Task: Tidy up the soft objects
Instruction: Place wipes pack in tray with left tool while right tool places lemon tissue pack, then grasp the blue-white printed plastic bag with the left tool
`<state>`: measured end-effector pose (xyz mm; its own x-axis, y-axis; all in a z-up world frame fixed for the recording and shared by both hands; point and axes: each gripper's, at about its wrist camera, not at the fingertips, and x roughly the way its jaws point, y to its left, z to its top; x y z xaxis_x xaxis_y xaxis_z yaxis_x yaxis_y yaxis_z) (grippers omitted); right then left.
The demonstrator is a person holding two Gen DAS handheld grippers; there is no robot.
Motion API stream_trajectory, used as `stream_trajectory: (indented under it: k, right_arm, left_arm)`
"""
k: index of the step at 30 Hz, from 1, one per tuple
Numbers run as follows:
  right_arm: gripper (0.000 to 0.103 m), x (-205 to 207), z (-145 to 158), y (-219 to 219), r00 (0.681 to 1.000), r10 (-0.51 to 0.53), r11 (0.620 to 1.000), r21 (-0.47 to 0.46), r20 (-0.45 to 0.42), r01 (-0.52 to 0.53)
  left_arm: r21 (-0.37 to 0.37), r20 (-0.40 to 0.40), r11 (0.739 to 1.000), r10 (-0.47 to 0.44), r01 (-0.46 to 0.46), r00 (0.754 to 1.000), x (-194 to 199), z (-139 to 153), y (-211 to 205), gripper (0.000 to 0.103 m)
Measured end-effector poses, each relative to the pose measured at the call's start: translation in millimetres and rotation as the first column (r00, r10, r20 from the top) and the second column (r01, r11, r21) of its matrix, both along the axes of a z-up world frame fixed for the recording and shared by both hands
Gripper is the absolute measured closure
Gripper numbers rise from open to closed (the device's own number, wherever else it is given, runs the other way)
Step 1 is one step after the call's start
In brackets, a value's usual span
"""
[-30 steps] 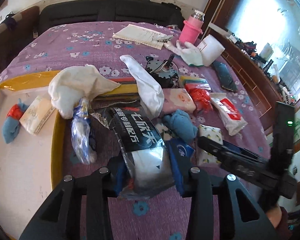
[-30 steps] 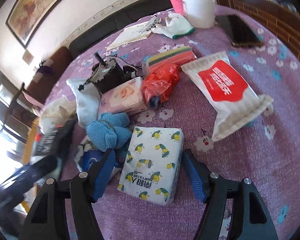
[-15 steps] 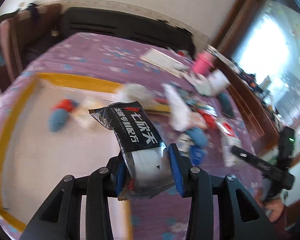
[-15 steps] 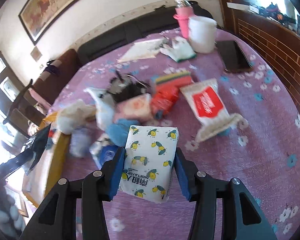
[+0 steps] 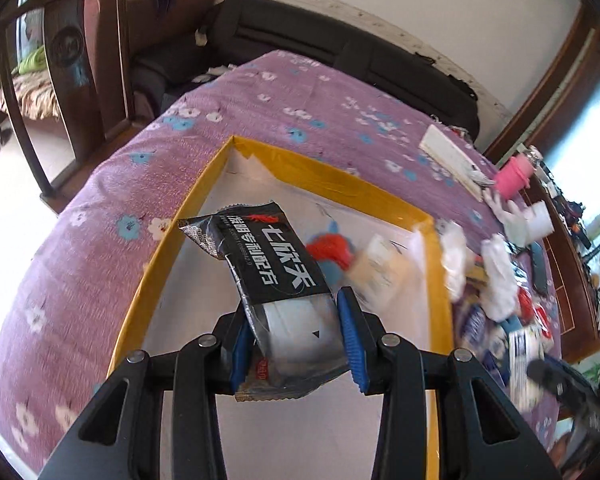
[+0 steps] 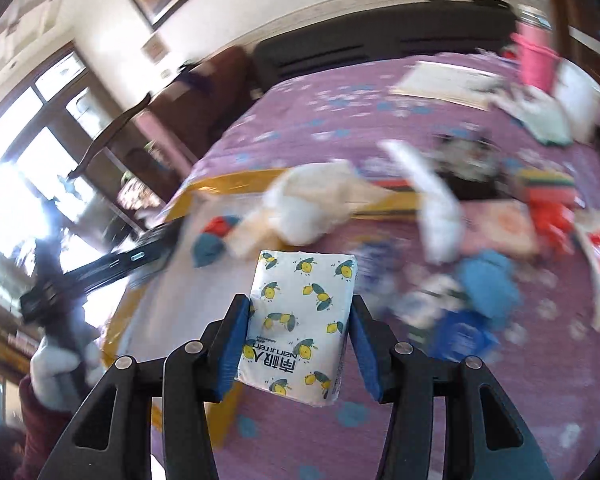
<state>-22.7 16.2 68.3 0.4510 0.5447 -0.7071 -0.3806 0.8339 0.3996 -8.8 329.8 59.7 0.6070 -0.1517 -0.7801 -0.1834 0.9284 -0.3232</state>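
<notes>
- While held above the yellow-rimmed tray, a black packet is pinched by the left gripper.
- Beside that tray, a lemon-print tissue pack is clamped by the right gripper.

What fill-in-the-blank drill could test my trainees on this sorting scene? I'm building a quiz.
1. The left gripper grips a black foil ____.
2. The lemon-print tissue pack sits in the ____ gripper's jaws.
3. The shallow white tray has a ____ rim.
4. The floral tablecloth is ____.

Missing words: packet; right; yellow; purple
</notes>
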Motion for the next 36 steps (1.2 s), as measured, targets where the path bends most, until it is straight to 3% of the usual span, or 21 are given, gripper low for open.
stream_trajectory:
  k: [7,13,16,19,22,24,28,36]
  right_arm:
    - [0.048,17,-17,79,0.991,0.126,0.992,-0.027,-0.034,-0.127]
    - [0.045,31,-36,117,0.991,0.131,0.985,-0.107,-0.02,-0.132]
    - [0.032,40,-36,114,0.994,0.104,0.988,-0.113,0.016,-0.102]
    - [0.025,43,-29,103,0.995,0.086,0.993,-0.087,0.042,-0.082]
    - [0.025,38,-19,82,0.997,0.064,0.997,-0.054,0.053,-0.062]
    - [0.024,34,-11,58,0.997,0.03,0.999,-0.031,0.069,-0.028]
    - [0.02,22,0,-11,0.99,-0.091,0.996,-0.008,0.109,0.093]
    - [0.017,10,-20,-150,0.923,-0.377,0.926,-0.005,0.08,0.378]
  left_arm:
    - [-0.022,-0.049,1.0,0.016,-0.017,0.999,45,-22,2,0.063]
    - [-0.088,-0.016,0.994,0.065,-0.066,0.998,49,-20,15,0.048]
    - [-0.087,0.004,0.993,0.075,-0.074,0.997,37,-14,19,0.045]
    - [-0.099,0.024,0.992,0.087,-0.084,0.996,25,-7,25,0.041]
    - [-0.107,0.049,0.989,0.105,-0.1,0.993,9,2,28,0.032]
    - [-0.103,0.067,0.99,0.108,-0.1,0.992,0,8,28,0.032]
    - [-0.088,0.102,0.993,0.088,-0.079,0.991,-21,20,17,0.026]
    - [-0.047,0.112,0.997,-0.048,0.054,0.993,-37,29,-42,0.021]
